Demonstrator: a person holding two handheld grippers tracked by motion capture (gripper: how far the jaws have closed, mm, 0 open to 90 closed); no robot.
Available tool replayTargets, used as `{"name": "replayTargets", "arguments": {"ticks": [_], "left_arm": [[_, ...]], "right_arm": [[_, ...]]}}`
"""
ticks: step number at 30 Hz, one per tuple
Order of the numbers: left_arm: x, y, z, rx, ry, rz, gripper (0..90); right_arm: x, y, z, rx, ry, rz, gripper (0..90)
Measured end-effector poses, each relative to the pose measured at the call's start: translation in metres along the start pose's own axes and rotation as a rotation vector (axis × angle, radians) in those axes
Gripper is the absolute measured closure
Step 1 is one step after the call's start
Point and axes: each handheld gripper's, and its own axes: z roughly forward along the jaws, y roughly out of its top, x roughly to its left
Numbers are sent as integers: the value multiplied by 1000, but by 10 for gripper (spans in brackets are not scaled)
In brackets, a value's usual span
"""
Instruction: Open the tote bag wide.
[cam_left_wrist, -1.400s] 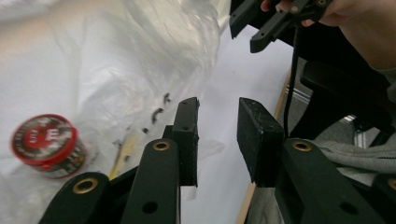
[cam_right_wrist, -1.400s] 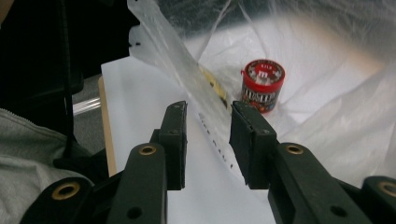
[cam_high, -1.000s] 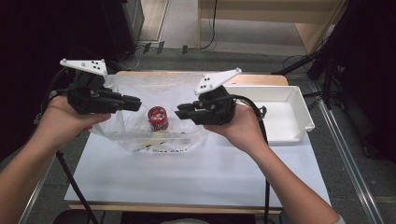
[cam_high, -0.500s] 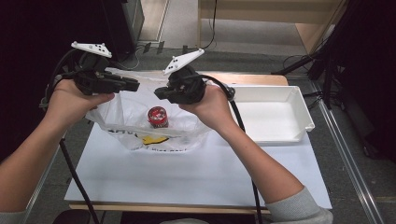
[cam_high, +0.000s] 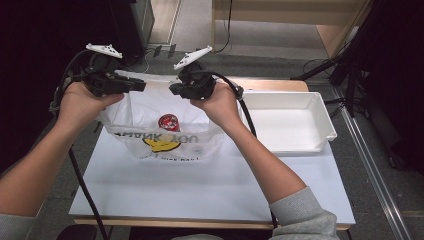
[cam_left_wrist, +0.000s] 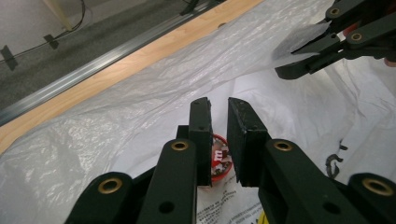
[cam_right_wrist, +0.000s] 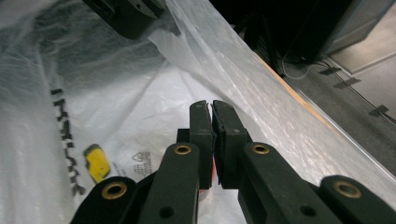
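White tabletop (cam_high: 200, 190) carries a translucent plastic bag (cam_high: 165, 125) printed with a yellow smiley, an empty white tray (cam_high: 300, 125) just beside it. Both tongs hold the bag's upper edge up: left tongs (cam_high: 140, 86) narrow on one handle strip, right tongs (cam_high: 172, 90) pinched tight on film. Red candy tub (cam_high: 168, 121) lies inside the bag; bag-opening step, and next calls for pulling the edges apart.

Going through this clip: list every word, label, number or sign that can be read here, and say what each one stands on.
"THANK YOU": large dark letters on the white plastic bag, seen mirrored through the film in the high view.
"m": white letter on the red round pack inside the bag, left gripper view.
Small print line under the yellow smiley on the bag: too small to read.
Triangle mark with fine print on the bag, right gripper view: too blurred to read.
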Motion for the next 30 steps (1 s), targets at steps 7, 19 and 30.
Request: {"name": "replayTargets", "arguments": {"ticks": [7,19,30], "left_arm": [[15,-9,17,15,6,-50,822],[29,-25,42,16,-16,-127,835],[37,-46,56,12,0,-177,834]], "right_arm": [[-11,-3,11,6,-18,44,886],[-19,-9,31,10,-20,103,900],[-31,-28,47,40,-44,171,900]]}}
